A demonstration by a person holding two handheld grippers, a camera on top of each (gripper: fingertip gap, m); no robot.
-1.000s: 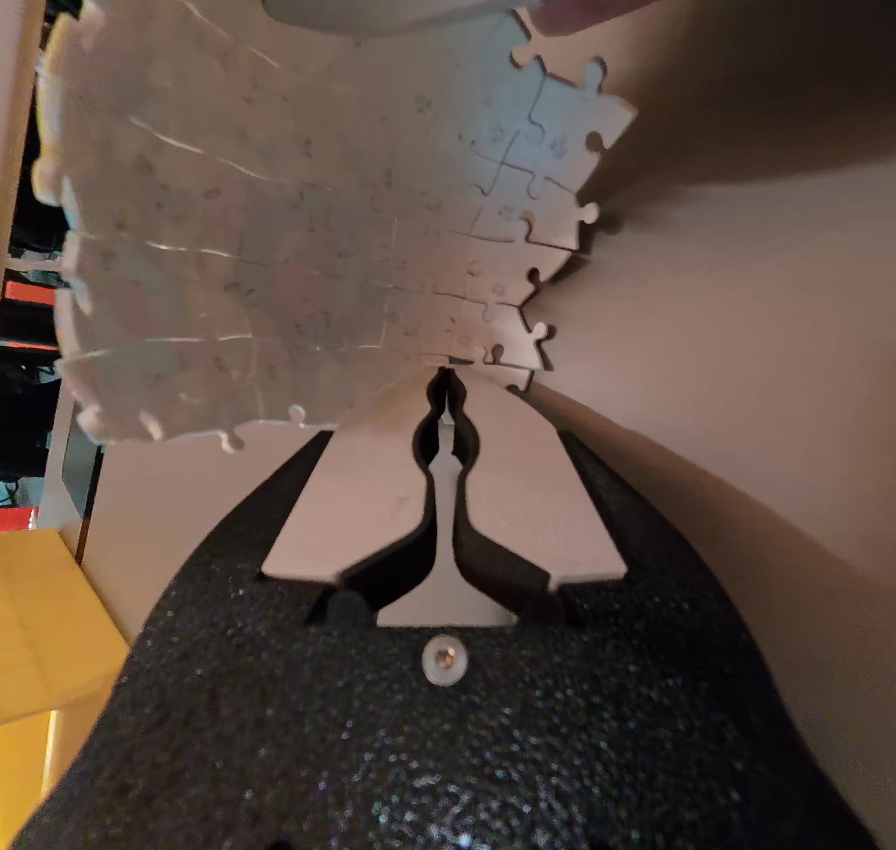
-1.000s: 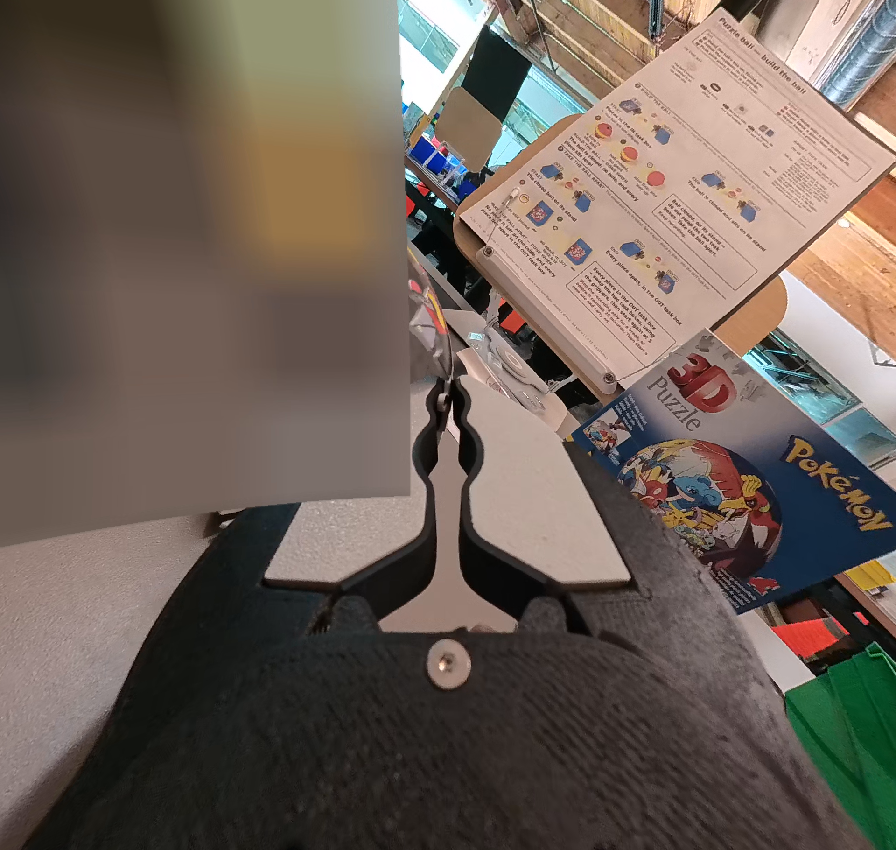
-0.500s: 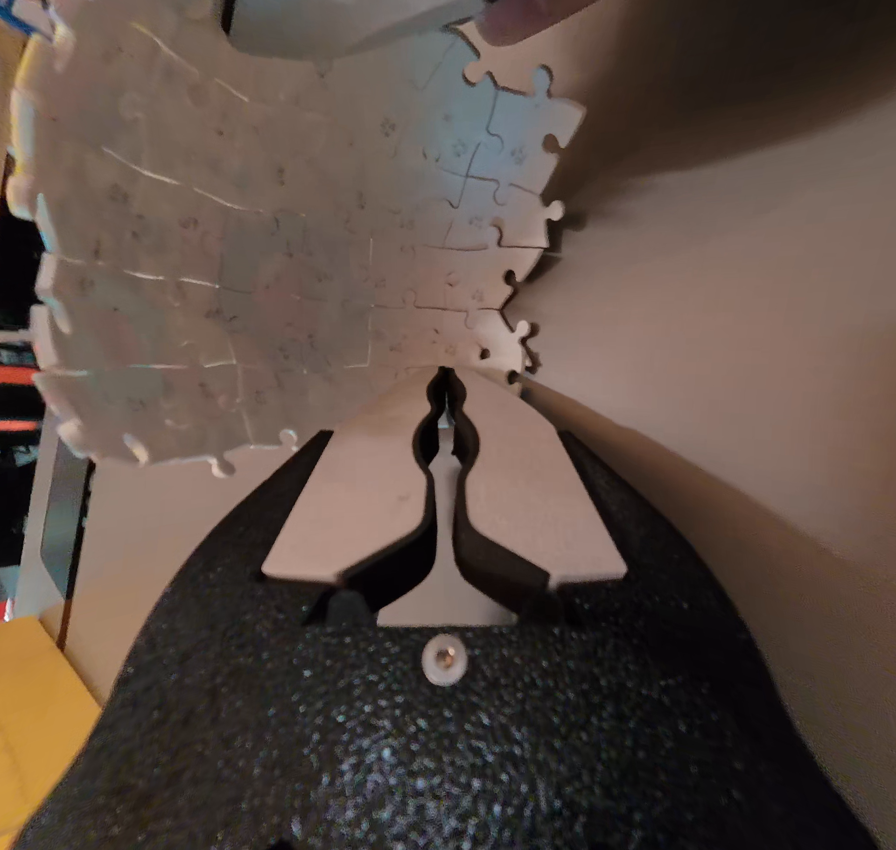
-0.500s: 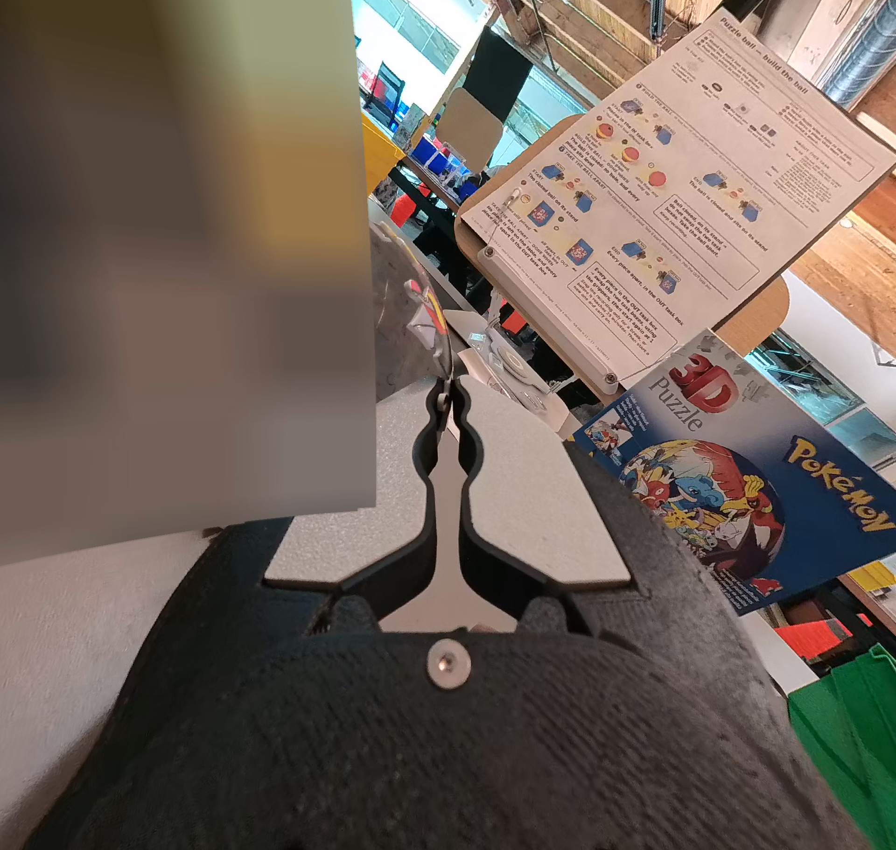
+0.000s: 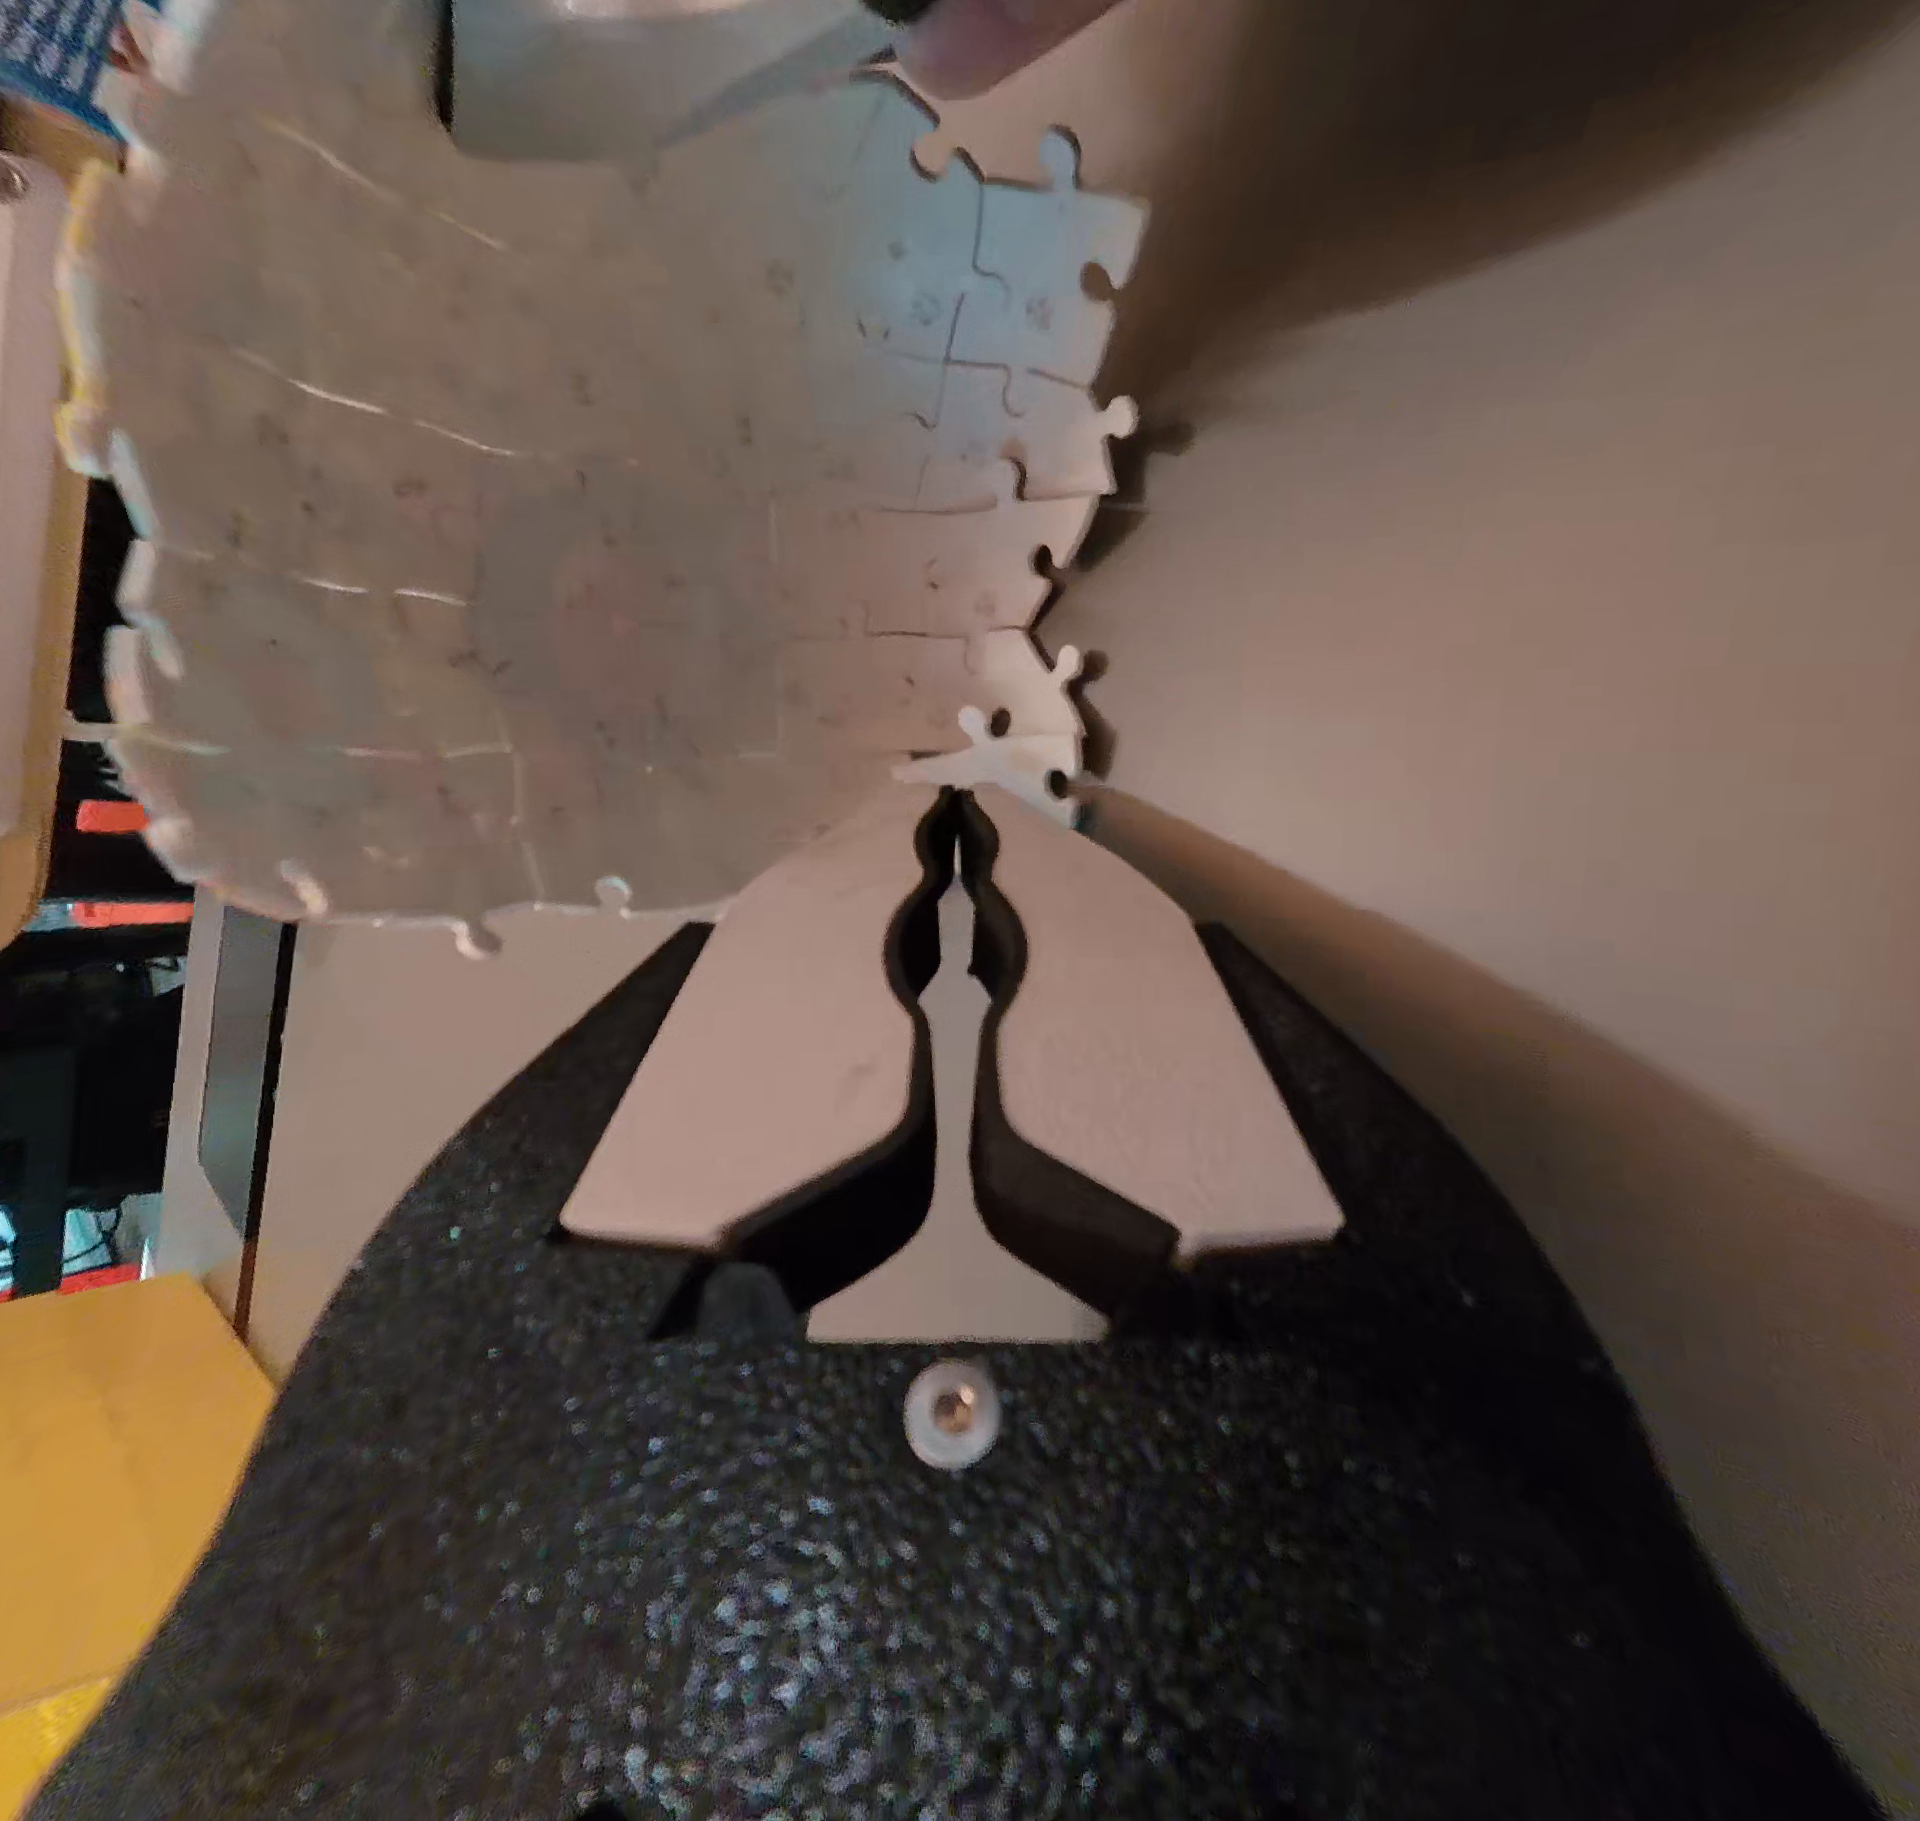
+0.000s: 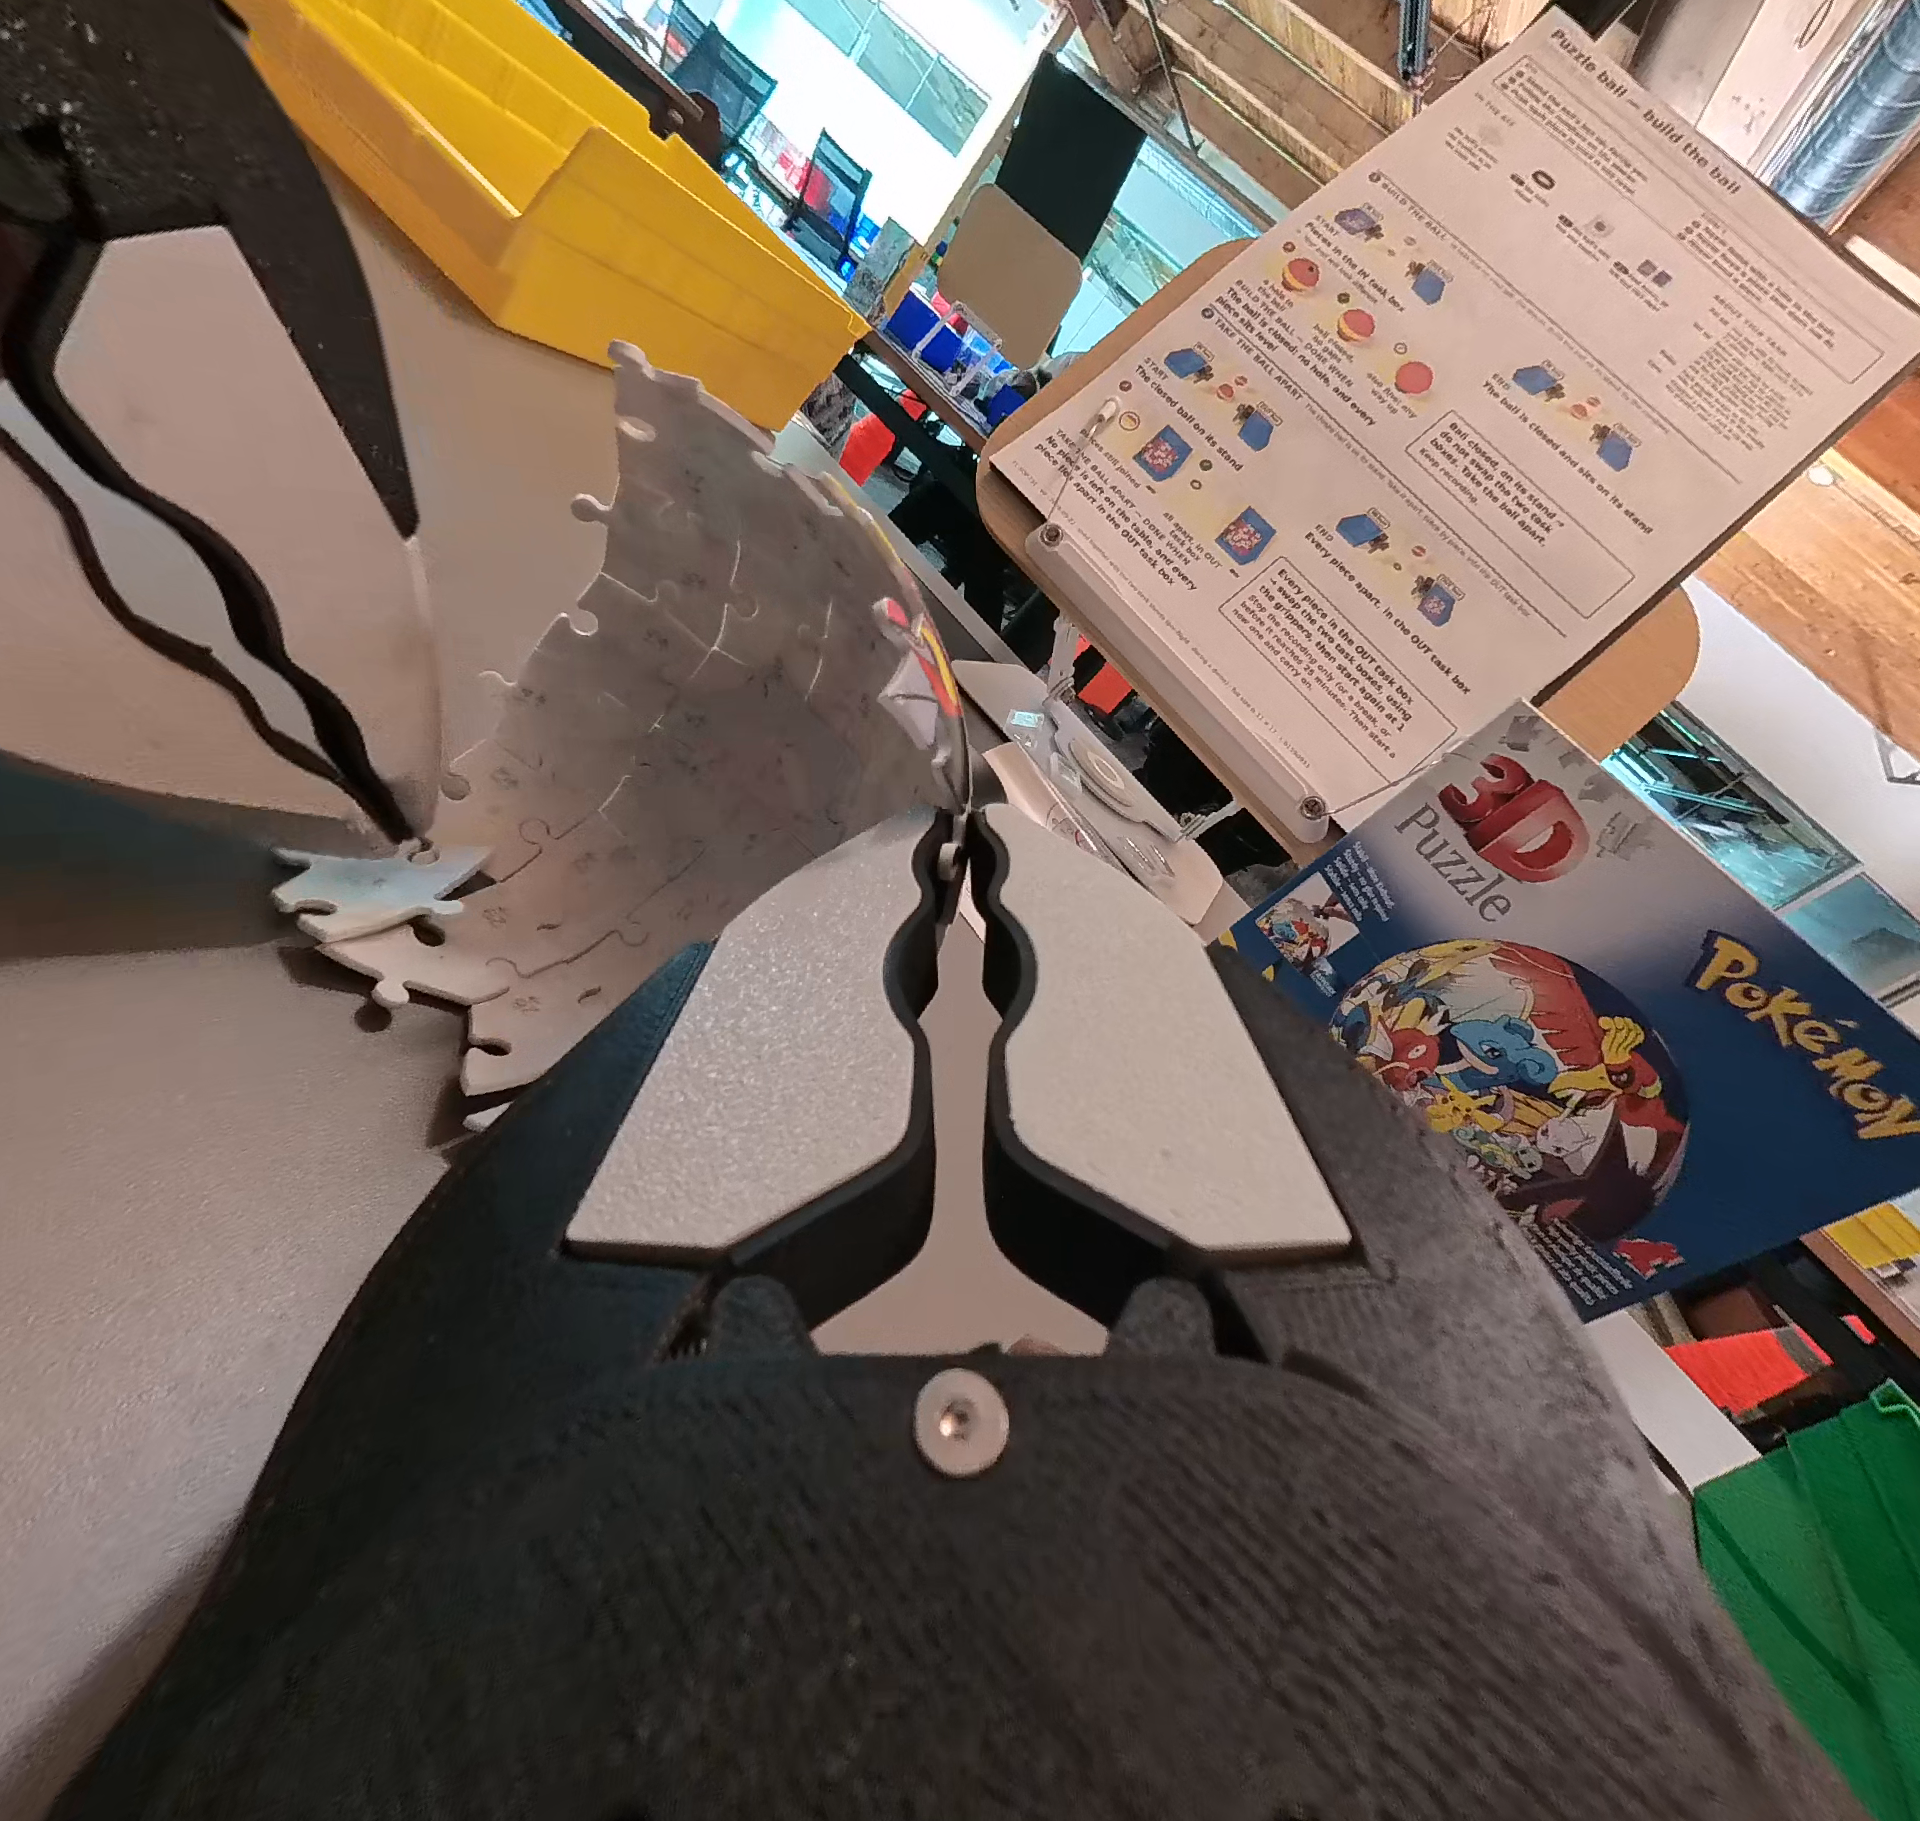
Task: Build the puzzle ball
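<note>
Left wrist view
Left gripper (image 5: pixel 958 815): jaws pressed together on a loose puzzle piece (image 5: pixel 1003 761), held edge-on at the tips.
Puzzle shell (image 5: pixel 520 524): curved half-ball of joined pieces, pale inner side facing the camera, filling the upper left; the piece touches its lower right edge.
Right gripper (image 5: pixel 623 57): far, at the shell's top rim; jaw state cannot be told here.
Worktop (image 5: pixel 1507 732): pale, on the right.

Right wrist view
Right gripper (image 6: pixel 961 826): jaws pinching the shell's (image 6: pixel 707 691) right rim.
Left gripper (image 6: pixel 390 826): at left, tips on the piece (image 6: pixel 364 888) against the shell's near-left edge.
Yellow bins (image 6: pixel 540 182): far left.
Instruction sheet (image 6: pixel 1455 400): upper right.
Puzzle box (image 6: pixel 1579 1023): right, below the sheet.
</note>
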